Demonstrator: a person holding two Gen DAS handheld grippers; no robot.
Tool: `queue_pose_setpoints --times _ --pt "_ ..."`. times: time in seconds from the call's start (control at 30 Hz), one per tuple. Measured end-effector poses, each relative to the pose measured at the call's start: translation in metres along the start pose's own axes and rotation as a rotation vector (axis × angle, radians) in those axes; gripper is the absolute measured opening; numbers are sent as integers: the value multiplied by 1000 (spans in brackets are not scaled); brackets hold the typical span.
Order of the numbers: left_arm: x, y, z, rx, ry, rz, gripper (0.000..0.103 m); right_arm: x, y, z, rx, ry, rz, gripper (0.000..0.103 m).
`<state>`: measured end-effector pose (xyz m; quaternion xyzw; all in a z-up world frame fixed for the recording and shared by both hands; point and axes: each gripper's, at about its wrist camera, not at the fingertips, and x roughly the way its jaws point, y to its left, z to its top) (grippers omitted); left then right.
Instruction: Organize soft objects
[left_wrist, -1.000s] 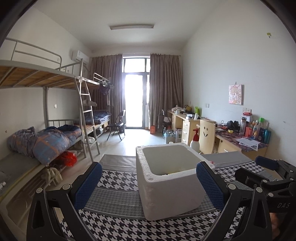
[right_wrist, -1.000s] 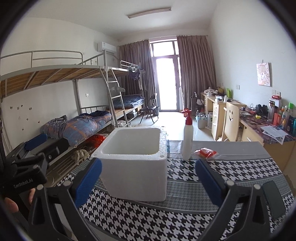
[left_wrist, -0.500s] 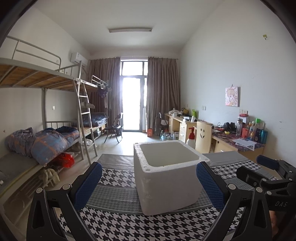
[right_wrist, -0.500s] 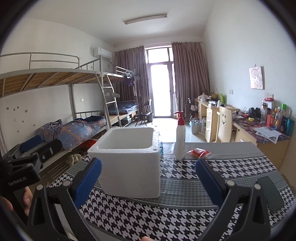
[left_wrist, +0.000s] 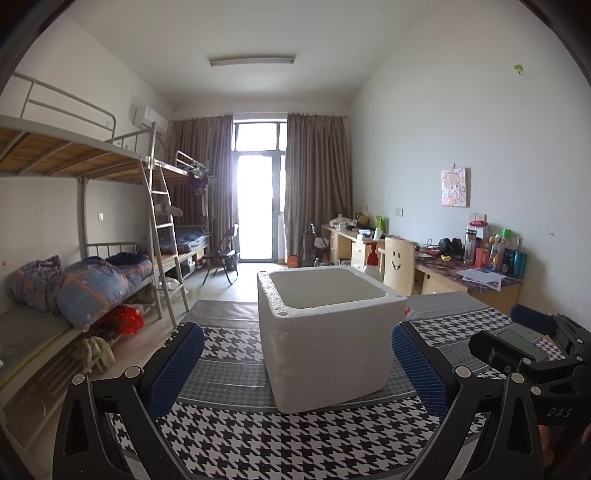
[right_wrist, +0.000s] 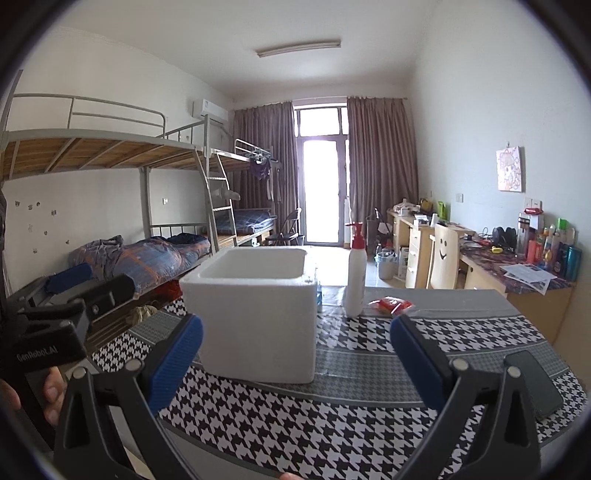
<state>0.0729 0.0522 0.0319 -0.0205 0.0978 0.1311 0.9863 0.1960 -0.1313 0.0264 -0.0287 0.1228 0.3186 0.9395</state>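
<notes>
Both hand-held grippers are pulled back w/ nothing between the blue pads. The left hand-held gripper (left_wrist: 295, 363) is spread wide and aimed straight at the white, square, open-topped styrofoam box (left_wrist: 325, 339); the right hand-held gripper (right_wrist: 295, 360) is spread wide too, seeing the same box (right_wrist: 255, 314) from its other side, a bit left of centre. Each shows at the edge of the other's view, so they flank the box, prob. so either can reach in w/o crossing.

The box sits upright on the surface w/ the black-and-white houndstooth cloth (right_wrist: 332, 435), near the middle. Likely it's the bin for the soft things: central, mouth up, reachable from both sides. Inside can't be seen from this low angle, so contents unknown.

Only soft-looking candidate in view: a small red crinkly packet (right_wrist: 391, 305) lying flat on the far part of the surface, just beside the tall white pump bottle w/ red top (right_wrist: 355, 280), well apart from both grippers. Bottle stands right of the box, behind it from the right view. A dark flat phone-like slab (right_wrist: 535, 384) lies near the right edge, by the right pad.

Judgement: either a pause btwn picks or the end of the job. If the packet is next, the right one is better placed; the bottle next to it could get knocked over.
</notes>
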Motion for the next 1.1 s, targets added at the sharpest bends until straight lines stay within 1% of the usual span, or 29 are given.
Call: queue_pose_setpoints --times 0.13,0.33,0.63,1.1 --pt "-2 0 -2 -4 -11 3 102 1 -3 -7 31 7 6 102" --pt "0 -1 -7 -2 4 6 102 -2 -7 -11 35 0 -2 102" --pt "1 -3 -12 2 13 -3 102 -4 -4 -19 16 16 5 102" --pt "2 -5 -13 13 22 -5 102 -3 -4 -19 9 28 -8 102"
